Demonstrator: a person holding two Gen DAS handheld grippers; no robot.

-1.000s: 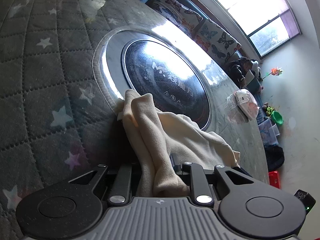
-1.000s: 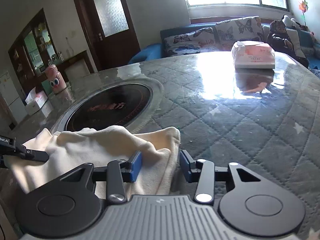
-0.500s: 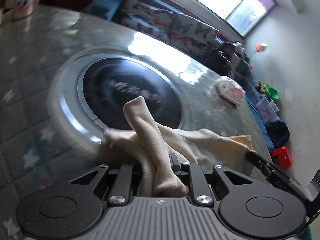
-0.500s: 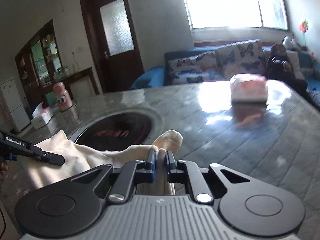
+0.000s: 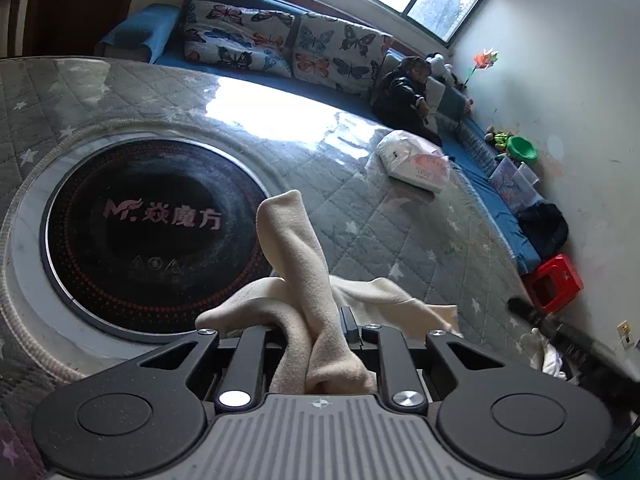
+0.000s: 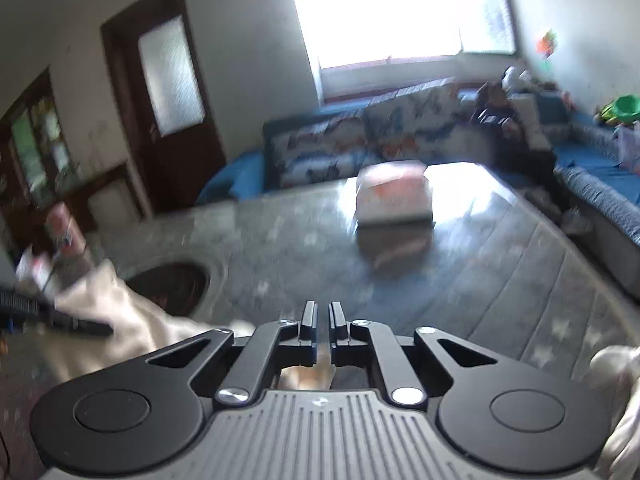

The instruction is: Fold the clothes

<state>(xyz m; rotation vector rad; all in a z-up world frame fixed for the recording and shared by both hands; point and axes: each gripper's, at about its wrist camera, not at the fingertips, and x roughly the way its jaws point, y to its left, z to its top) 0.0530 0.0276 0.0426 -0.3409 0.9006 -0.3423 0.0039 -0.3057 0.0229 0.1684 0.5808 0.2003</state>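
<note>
Bright living room: window (image 6: 400, 8) on the far wall, butterfly-cushion sofa (image 5: 280, 36) beneath it. Nearer, a table (image 5: 380, 240) under a grey quilted cover with stars. Round black cooktop (image 5: 152, 232) sunk into it at left, tissue pack (image 5: 416, 160) far right.

Left gripper (image 5: 312, 320): clenched on a thick bunch of the cream garment (image 5: 296, 248). One end of the garment stands up past the jaws over the near edge of the cooktop. The rest trails off to the right, low over the table.

Right gripper (image 6: 323, 312): jaws nearly together and easing apart. A strip of garment shows low between them, apparently caught there, though too blurred to be sure.

Seen from the right, cloth spread away to the left toward the other tool. Probably held at two points like this to raise the piece off the table and stretch it flat before the first fold. Gripped near the edges, so the middle can hang and smooth out.

Against a second ago:
- Right jaws then wide on either side of the hem, garment heaped on the table by the cooktop rim.
- Half a second ago, pinched tight on the fold.
- Now both tools higher, more of the room in sight, the left view rolled closer to level.
- The right view smeared by motion.
- Left grasp unchanged throughout.
</note>
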